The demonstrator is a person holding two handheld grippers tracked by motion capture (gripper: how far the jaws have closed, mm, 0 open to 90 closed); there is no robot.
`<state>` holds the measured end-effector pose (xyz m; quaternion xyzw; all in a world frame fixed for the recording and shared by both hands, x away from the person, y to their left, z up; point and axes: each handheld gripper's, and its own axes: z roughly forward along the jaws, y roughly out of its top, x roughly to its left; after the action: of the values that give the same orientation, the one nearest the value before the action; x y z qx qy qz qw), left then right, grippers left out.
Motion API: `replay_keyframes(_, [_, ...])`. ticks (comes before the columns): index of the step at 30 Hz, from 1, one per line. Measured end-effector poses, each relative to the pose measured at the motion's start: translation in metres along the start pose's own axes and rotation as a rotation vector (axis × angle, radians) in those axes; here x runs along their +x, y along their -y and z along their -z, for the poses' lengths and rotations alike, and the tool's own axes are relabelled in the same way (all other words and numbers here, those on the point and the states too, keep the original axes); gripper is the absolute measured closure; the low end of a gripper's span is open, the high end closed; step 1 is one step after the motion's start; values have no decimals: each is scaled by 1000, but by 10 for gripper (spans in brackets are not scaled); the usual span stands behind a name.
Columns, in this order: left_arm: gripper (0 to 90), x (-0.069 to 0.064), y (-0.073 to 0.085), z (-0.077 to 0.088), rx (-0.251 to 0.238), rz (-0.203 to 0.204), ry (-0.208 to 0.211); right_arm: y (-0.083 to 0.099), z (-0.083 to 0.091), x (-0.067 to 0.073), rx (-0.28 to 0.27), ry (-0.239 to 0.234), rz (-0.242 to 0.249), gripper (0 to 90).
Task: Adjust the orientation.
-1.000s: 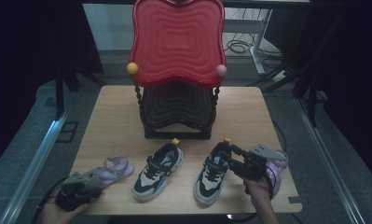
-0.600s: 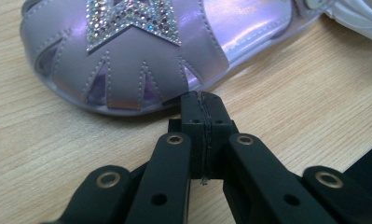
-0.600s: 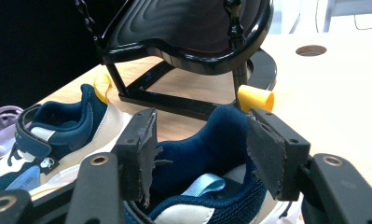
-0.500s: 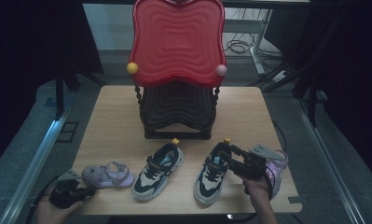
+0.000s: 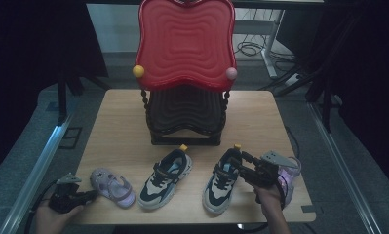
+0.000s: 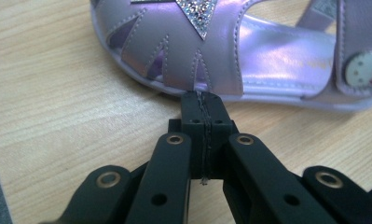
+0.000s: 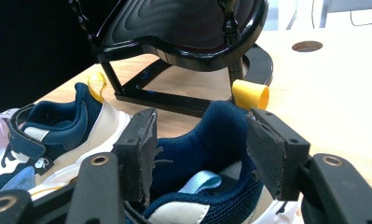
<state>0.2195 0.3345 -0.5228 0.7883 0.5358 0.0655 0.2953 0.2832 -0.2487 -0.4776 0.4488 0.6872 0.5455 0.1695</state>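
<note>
- While its jaws sat pressed together, the left gripper touched the lilac strapped sandal just ahead.
- Navy-and-cream mesh sneaker's heel sat gripped between the right gripper's wide-set jaws.

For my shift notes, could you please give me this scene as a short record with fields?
left gripper: shut, tips against the edge of the purple sandal
right gripper: jaws either side of the heel of the right navy sneaker, pads at its sides
left navy sneaker: on the table, untouched
shoe rack: red top shelf, black lower shelf, behind the shoes
second purple shoe: under the right gripper's hand
</note>
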Motion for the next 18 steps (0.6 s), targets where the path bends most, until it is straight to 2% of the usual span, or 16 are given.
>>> replay_keyframes(15, [887,12,-7,1,1,13,0,0,0,0,0,3,-3,441])
replay_keyframes(17, [888,13,-8,2,-3,17,-3,0,0,-1,0,4,-2,442])
replay_keyframes(18, [888,17,-8,4,-12,29,-19,0,0,-1,-1,5,-2,441])
